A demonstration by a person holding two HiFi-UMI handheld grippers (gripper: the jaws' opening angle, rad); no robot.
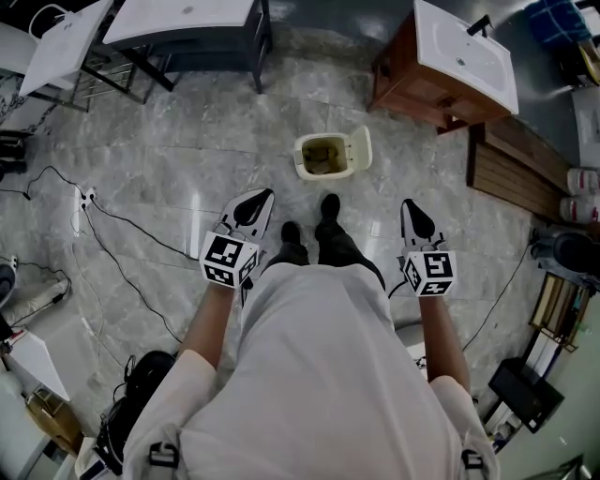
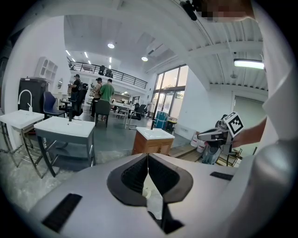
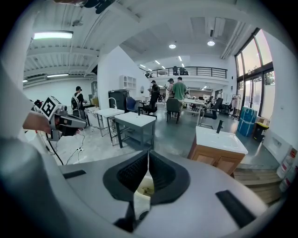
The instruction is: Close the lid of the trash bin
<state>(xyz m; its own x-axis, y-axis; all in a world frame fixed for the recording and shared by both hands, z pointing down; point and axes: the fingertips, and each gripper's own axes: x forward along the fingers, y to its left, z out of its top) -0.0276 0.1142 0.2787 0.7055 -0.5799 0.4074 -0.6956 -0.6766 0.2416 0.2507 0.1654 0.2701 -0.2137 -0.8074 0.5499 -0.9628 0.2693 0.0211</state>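
A small cream trash bin (image 1: 322, 157) stands on the marble floor ahead of the person's feet, its lid (image 1: 361, 147) tipped open to the right and brownish waste inside. My left gripper (image 1: 262, 197) hovers short of it, down and to the left, jaws together and empty. At a similar distance to the lower right, my right gripper (image 1: 410, 205) is shut on nothing. In the left gripper view the pads of the left gripper (image 2: 148, 156) meet, with a sliver of the bin (image 2: 147, 192) below them. The right gripper (image 3: 148, 153) also shows closed pads, above the bin (image 3: 145, 188).
A wooden vanity with a white sink (image 1: 448, 73) stands to the back right, beside a wooden pallet (image 1: 513, 171). Grey tables (image 1: 192, 26) line the back left. Cables (image 1: 117, 228) trail over the floor at left. The person's shoes (image 1: 314, 232) are just before the bin.
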